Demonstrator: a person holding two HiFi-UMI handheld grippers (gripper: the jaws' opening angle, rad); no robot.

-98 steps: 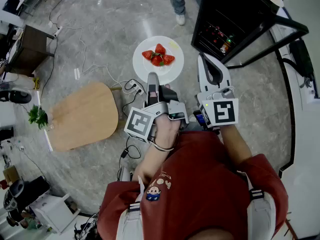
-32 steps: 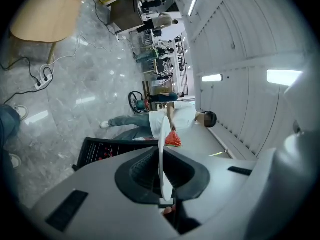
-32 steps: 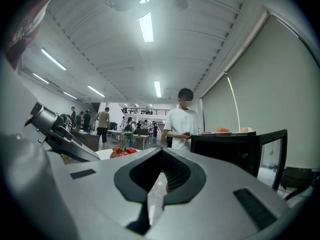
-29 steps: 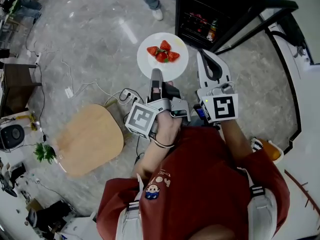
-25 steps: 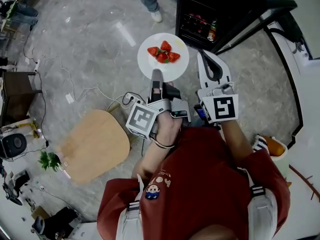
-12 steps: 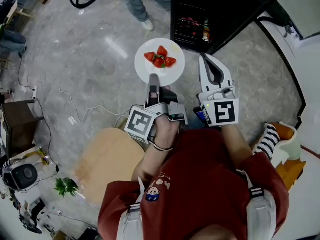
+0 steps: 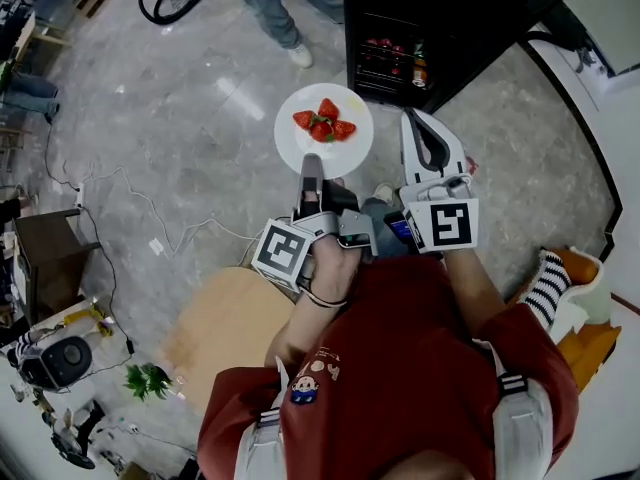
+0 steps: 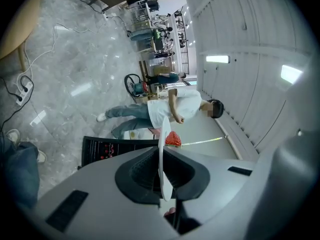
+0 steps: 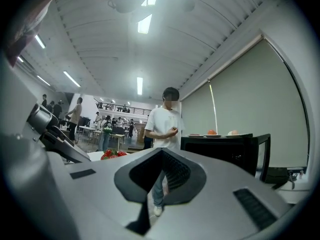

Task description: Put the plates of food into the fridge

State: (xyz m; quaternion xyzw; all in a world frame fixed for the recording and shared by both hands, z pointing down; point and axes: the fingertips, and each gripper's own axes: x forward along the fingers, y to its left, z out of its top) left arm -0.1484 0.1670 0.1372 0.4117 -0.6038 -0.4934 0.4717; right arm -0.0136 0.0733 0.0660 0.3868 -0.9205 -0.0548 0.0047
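Room: large open hall with one glossy grey marbled stone floor [image 7: 180, 138], crossed by loose white cables [image 7: 130, 203], under a ribbed white ceiling [image 9: 125, 49] with strip lights. One black fridge [image 7: 420, 28], door standing open, with one visible shelf of bottles [image 7: 395, 58]; over the earlier head views it has drawn from upper right toward top centre. On its top are two further plates of food [image 9: 220, 133], one helping orange, one pale. One round pale wooden tabletop [image 7: 225, 328], formerly at mid left, now low beside the wearer's left arm. One standing person in white shirt and jeans [image 8: 170, 104], near the fridge. Two hand-held grippers, side by side and apart. The left gripper [image 7: 311, 168] has its jaws pinching the near rim of one white round plate [image 7: 300, 143], the same grip as before; the plate is held level above the floor, just short of the fridge front. The right gripper [image 7: 415, 118] has its jaws pressed together with nothing between them. On the plate lies one heap of red strawberries [image 7: 323, 123], about four.
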